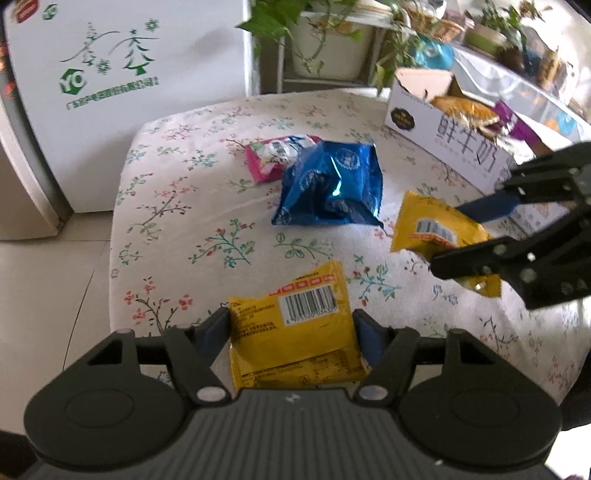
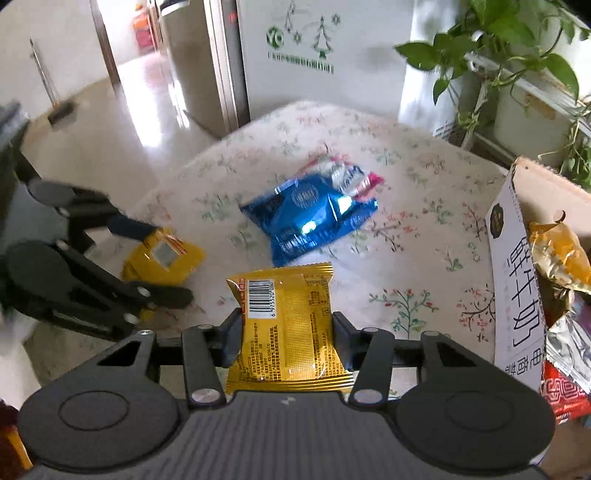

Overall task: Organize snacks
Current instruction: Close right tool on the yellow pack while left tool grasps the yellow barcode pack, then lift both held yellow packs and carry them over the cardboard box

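Two matching yellow snack packets with barcodes are held over the floral tablecloth (image 1: 177, 221). My left gripper (image 1: 291, 321) is shut on one yellow packet (image 1: 295, 350), its pads pressing both side edges. Seen in the right wrist view, that left gripper (image 2: 166, 262) holds its packet (image 2: 162, 254) low at the table's left. My right gripper (image 2: 288, 321) is shut on the other yellow packet (image 2: 291, 332). In the left wrist view the right gripper (image 1: 450, 238) and its packet (image 1: 424, 229) are at the right. A blue foil bag (image 1: 328, 184) and a pink packet (image 1: 266, 158) lie mid-table.
A white carton (image 1: 443, 129) with several snacks inside stands at the table's right edge, close to my right gripper; it also shows in the right wrist view (image 2: 517, 295). A white appliance (image 1: 110, 92) and potted plants (image 1: 277, 22) stand behind the table. Tiled floor (image 1: 44, 277) lies left.
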The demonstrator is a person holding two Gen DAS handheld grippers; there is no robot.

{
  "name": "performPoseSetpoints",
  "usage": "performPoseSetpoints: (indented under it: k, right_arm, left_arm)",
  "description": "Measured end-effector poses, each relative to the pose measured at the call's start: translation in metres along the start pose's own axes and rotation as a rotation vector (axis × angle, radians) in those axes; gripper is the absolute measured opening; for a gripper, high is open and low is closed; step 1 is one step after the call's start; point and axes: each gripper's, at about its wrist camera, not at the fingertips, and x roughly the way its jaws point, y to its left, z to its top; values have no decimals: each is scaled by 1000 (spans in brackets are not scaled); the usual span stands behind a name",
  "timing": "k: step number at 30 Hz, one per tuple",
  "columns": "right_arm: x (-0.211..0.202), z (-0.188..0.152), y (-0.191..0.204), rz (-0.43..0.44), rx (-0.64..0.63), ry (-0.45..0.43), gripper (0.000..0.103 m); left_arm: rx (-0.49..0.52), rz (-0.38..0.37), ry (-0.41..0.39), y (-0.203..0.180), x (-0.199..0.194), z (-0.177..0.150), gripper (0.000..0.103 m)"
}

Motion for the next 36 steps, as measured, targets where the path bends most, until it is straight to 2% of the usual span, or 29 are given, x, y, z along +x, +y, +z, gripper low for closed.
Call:
performPoseSetpoints:
  k: [8, 21, 30, 36]
  right_arm:
    - [-13, 4, 7, 3, 7, -62, 56]
    - [-27, 21, -20, -60, 204, -108, 57]
    - [-59, 28, -47, -151, 326, -214, 57]
    - [-79, 26, -74, -222, 422, -270, 57]
  left_arm:
    - [-95, 17, -65, 2, -16, 1, 70]
    - [-182, 41, -146, -3, -39, 24, 70]
    - [-225, -13, -189, -27, -45, 53, 70]
    - [-212, -44, -210, -51, -44, 73, 70]
